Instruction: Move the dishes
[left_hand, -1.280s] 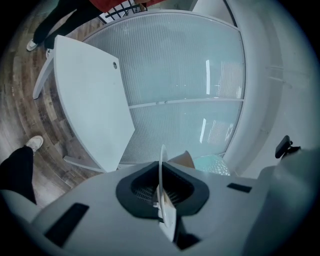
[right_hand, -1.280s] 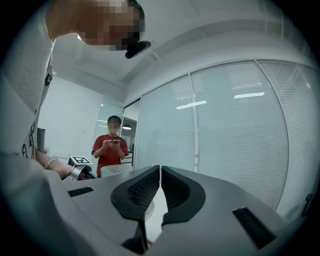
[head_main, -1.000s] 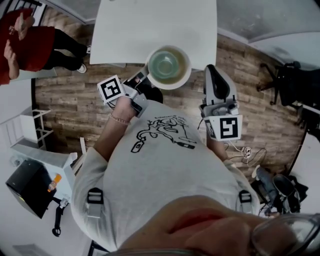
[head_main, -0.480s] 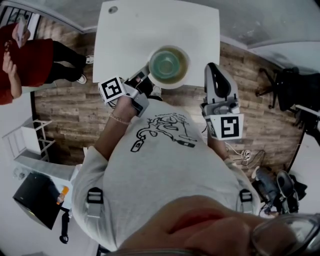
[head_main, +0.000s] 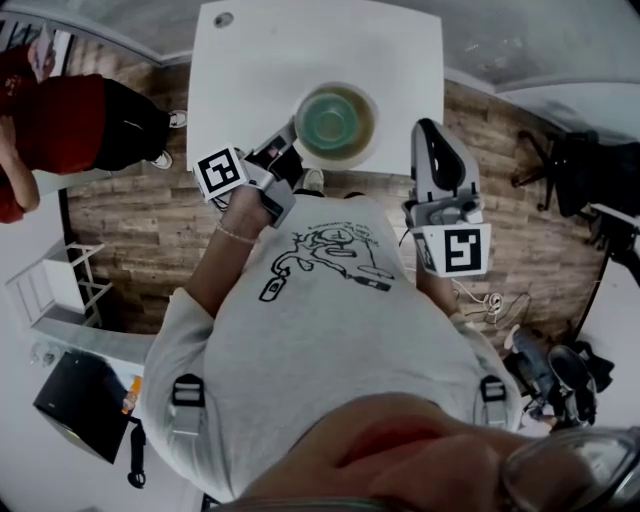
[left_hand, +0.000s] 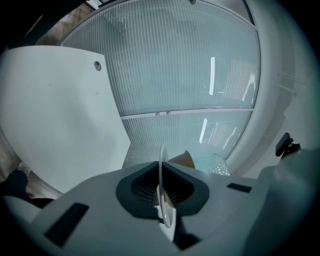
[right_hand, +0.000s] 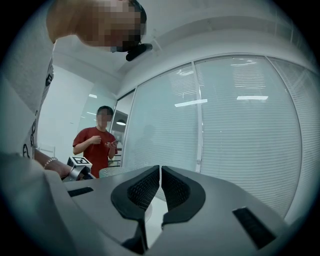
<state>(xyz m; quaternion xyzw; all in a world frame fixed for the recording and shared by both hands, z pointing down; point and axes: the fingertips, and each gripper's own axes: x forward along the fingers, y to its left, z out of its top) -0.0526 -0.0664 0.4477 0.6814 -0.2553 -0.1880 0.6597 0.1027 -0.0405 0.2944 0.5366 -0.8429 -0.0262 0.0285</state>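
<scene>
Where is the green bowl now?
In the head view the bowl is top centre, at the near edge of the white table, its rim pinched by the left gripper; the right gripper is to its right.

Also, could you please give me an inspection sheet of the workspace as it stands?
Surface: white table, small round fitting near its far corner.
Job's things: one greenish bowl, held above the table's near edge.
Clutter: black box off to the person's left.
Grippers: left gripper shut on the bowl's rim; right gripper shut, empty.
Cables: white cable on the wood floor.
Surroundings: person in red, black chair.
</scene>
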